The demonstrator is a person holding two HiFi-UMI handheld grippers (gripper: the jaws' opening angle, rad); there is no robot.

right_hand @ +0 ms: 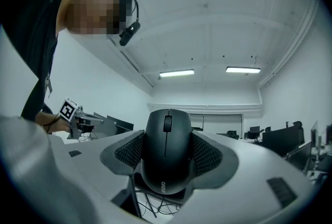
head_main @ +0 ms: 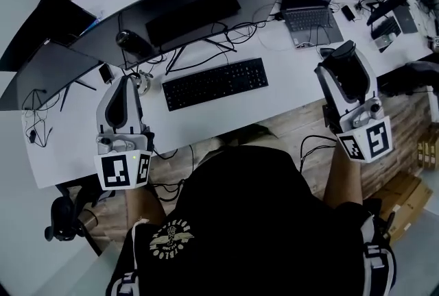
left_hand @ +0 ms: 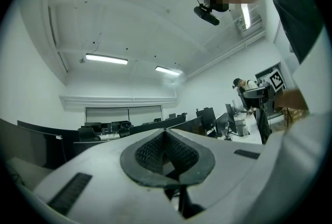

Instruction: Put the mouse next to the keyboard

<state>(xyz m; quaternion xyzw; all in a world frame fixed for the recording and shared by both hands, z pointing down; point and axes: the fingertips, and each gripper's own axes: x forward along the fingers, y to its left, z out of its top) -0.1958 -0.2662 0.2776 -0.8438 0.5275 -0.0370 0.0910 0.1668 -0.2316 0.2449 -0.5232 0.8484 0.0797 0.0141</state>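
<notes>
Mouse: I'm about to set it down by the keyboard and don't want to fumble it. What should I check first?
1. Grip: ok. The mouse sits between both jaws of the right gripper.
2. Landing spot: ok. The desk just right of the keyboard looks bare.
3. Left gripper: ok. It is shut on nothing, left of the keyboard.
4. Aim: not ok. The right gripper view shows the ceiling, so the gripper points upward, not at the desk.
5. Height over the desk: cannot tell.
</notes>
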